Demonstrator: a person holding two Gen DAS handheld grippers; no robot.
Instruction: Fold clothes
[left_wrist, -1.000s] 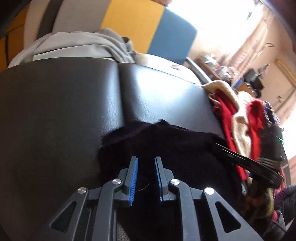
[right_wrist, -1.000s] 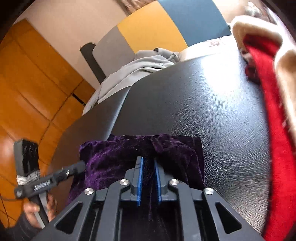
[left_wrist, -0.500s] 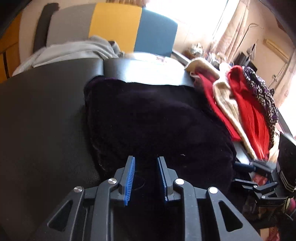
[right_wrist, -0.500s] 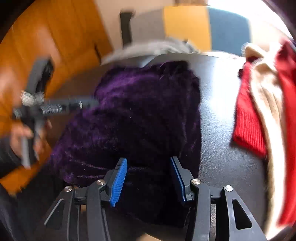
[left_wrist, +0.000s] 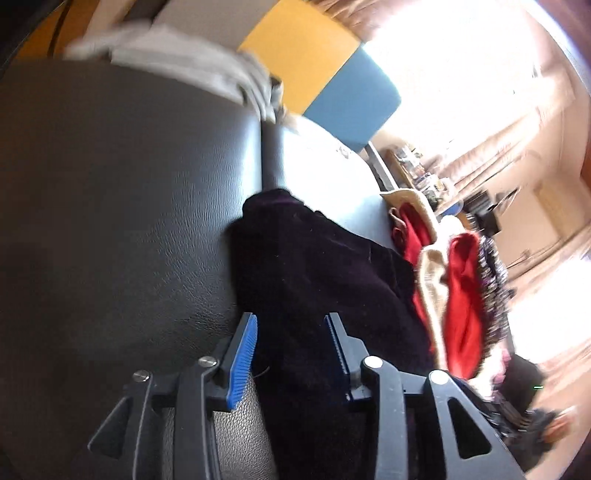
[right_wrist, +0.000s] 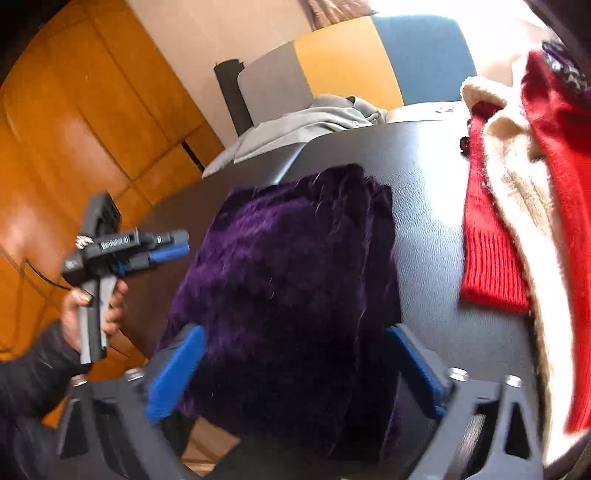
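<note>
A dark purple velvet garment (right_wrist: 295, 258) lies folded on the black leather surface (right_wrist: 424, 221). My right gripper (right_wrist: 295, 332) hovers over its near edge. Its jaws are opening very wide, and the blue pads (right_wrist: 177, 369) stand clear of the cloth on both sides. My left gripper (right_wrist: 173, 245), held by a hand, sits just off the garment's left edge. In the left wrist view the left gripper (left_wrist: 291, 321) is opening too. The purple garment (left_wrist: 314, 277) shows between its fingers without being pinched.
A heap of red and cream clothes (right_wrist: 517, 221) lies along the right side of the surface, also seen as the clothes heap (left_wrist: 450, 288). A grey garment (right_wrist: 306, 125) lies at the far edge. Behind it are grey, yellow and blue panels (right_wrist: 343, 59). An orange wooden cabinet (right_wrist: 74, 129) stands at left.
Both grippers were shut on the purple garment and have let it go, opening wide. The garment now lies flat and folded. The left gripper has drawn off to its left edge.
</note>
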